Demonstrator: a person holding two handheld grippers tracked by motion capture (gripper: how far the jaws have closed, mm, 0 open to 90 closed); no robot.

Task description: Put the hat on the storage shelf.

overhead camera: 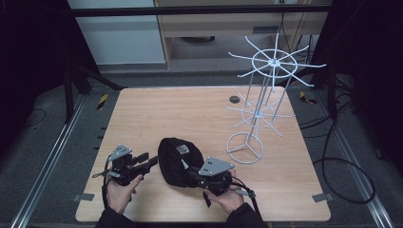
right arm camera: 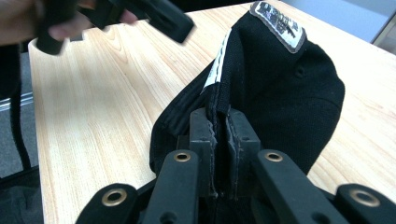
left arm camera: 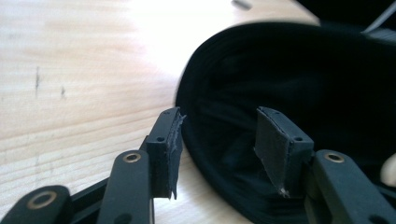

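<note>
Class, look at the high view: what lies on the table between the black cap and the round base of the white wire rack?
Nothing: in the high view, bare wood of the table separates the black cap from the white wire rack.

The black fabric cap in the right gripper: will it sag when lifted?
Probably. The black fabric cap already folds where the right gripper pinches its edge, so it looks soft. It seems light for its size, and cloth on the wooden table shouldn't roll or slip much.

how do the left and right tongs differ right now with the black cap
The left tongs stand open, pads apart, rim of the black cap between them unpressed; the right tongs are shut on the cap's edge. The left tongs sit beside the cap's left side; the right tongs grip its near right side. Both are black, hand-held and low over the wooden table.
</note>
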